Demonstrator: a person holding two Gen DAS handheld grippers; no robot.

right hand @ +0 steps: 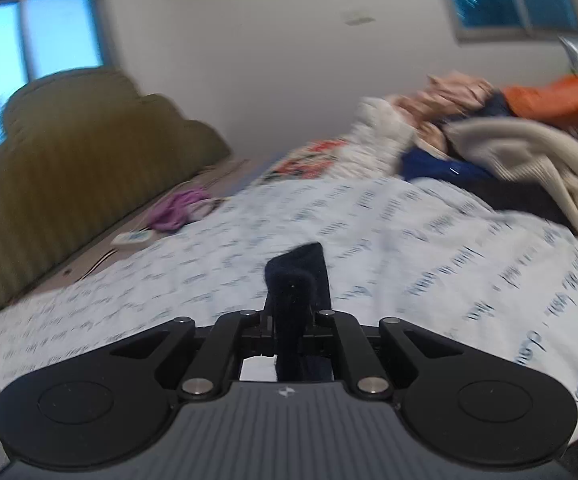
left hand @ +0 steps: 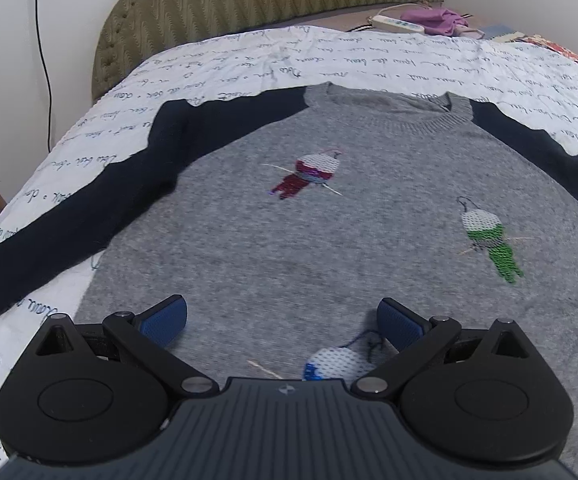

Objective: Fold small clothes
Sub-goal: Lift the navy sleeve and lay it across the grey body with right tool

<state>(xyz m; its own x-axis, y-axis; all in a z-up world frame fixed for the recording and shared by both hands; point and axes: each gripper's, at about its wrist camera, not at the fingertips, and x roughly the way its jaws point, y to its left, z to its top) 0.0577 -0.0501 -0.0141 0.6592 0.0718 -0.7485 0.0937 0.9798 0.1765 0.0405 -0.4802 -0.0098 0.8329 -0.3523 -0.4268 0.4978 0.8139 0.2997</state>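
On the bed, over a white sheet [left hand: 249, 64] printed with handwriting, we have the grey sweater [left hand: 329, 220] spread flat with its front up, probably so the sleeves can be folded in first. Our left gripper [left hand: 282, 326] hovers with jaws wide apart and empty above the hem, ready to hold or pinch it. Only the right wrist view shows our right gripper [right hand: 291, 312] clamped on a dark navy sleeve end [right hand: 299, 276], and also a pile of other clothes [right hand: 509, 140] waiting further along the bed.

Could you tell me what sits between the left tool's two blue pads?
In the left wrist view, the open left tool has only the grey sweater between its pads, not gripped.
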